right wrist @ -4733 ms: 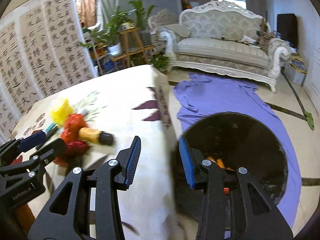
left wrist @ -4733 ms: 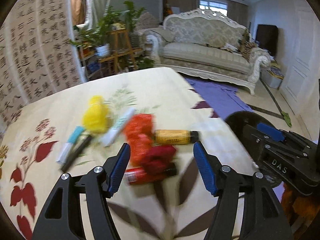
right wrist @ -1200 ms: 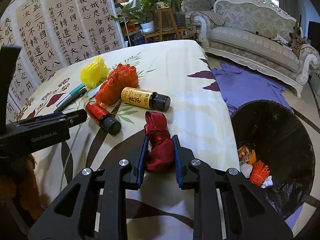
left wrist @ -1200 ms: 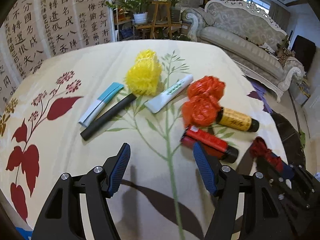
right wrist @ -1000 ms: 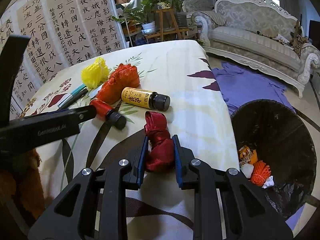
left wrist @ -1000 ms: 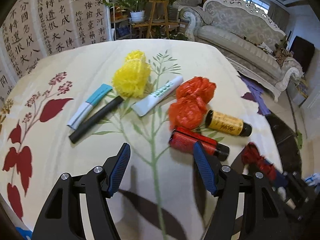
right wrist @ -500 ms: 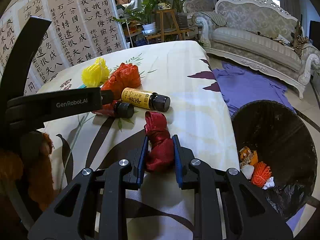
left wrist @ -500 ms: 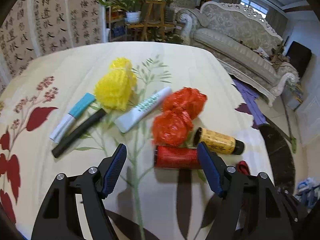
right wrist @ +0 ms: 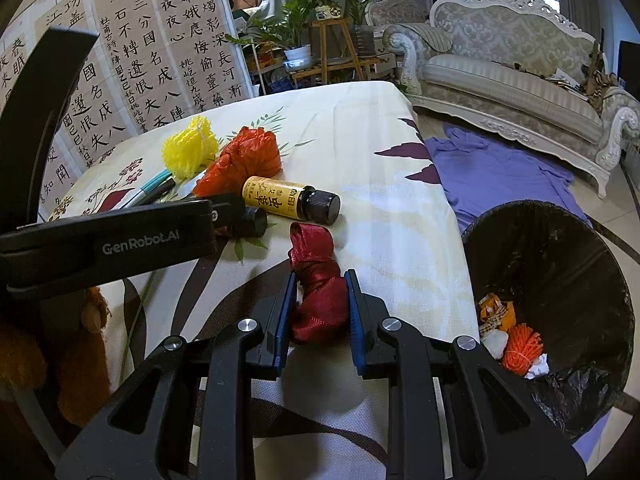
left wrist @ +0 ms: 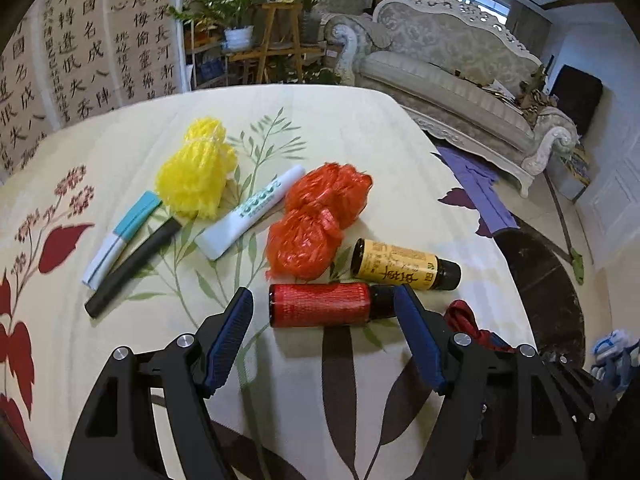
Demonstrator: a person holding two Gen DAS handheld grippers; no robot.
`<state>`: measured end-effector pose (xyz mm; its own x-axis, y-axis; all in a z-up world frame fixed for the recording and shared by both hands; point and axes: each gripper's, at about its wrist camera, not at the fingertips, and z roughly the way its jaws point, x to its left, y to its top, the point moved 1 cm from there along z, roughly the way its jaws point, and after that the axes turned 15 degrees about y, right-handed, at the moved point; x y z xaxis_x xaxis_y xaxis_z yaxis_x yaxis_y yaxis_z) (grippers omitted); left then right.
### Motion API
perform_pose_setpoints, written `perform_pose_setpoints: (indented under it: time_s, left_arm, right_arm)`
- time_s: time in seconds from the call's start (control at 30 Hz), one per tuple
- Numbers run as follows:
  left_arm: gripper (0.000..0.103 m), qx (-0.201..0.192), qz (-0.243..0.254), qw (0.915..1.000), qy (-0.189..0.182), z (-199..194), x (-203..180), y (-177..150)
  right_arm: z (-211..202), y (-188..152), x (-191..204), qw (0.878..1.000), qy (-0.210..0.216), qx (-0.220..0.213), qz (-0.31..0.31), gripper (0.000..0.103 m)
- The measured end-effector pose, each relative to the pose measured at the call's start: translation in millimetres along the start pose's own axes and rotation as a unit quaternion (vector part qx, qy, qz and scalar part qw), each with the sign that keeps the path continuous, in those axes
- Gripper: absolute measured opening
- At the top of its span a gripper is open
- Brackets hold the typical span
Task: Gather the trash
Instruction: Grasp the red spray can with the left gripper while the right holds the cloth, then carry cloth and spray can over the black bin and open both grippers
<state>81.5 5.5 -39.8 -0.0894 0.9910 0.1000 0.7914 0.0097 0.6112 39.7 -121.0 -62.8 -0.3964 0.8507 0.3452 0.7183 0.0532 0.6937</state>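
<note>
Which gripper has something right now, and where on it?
The right gripper is shut on the dark red cloth bundle, pinching its lower end. The left gripper is open and empty.

two small bottles lie on the floral tablecloth (left wrist: 360,128): one red-wrapped bottle (left wrist: 320,305) and one yellow-labelled bottle (left wrist: 400,265), both with black caps. mesh bundles on the cloth: one yellow net (left wrist: 196,172) and one orange-red net (left wrist: 320,220). one white tube (left wrist: 252,212), one teal-capped marker (left wrist: 120,238), one black marker (left wrist: 132,266), one dark red ribbon wad (right wrist: 316,292). one black-lined trash bin (right wrist: 560,248) holds one orange net ball (right wrist: 520,346) and a few scraps, number unclear.
</note>
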Motion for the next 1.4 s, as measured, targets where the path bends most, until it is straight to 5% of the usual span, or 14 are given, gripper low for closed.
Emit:
perform_pose_setpoints:
  time_s: [0.53, 0.8, 1.4]
  left_arm:
    - [0.072, 0.010, 0.013, 0.9999, 0.003, 14, -5, -3]
    - [0.054, 0.001, 0.022, 0.9997, 0.009, 13, -3, -4]
    - [0.054, -0.002, 0.021, 0.9998, 0.005, 1, 18, -22]
  right_arm:
    - [-3, -2, -5, 1.000, -0.015, -0.006, 0.009, 0.022]
    - [-4, -3, -6, 1.000, -0.016, -0.006, 0.009, 0.022]
    - [-8, -5, -7, 1.000, -0.023, -0.005, 0.008, 0.022]
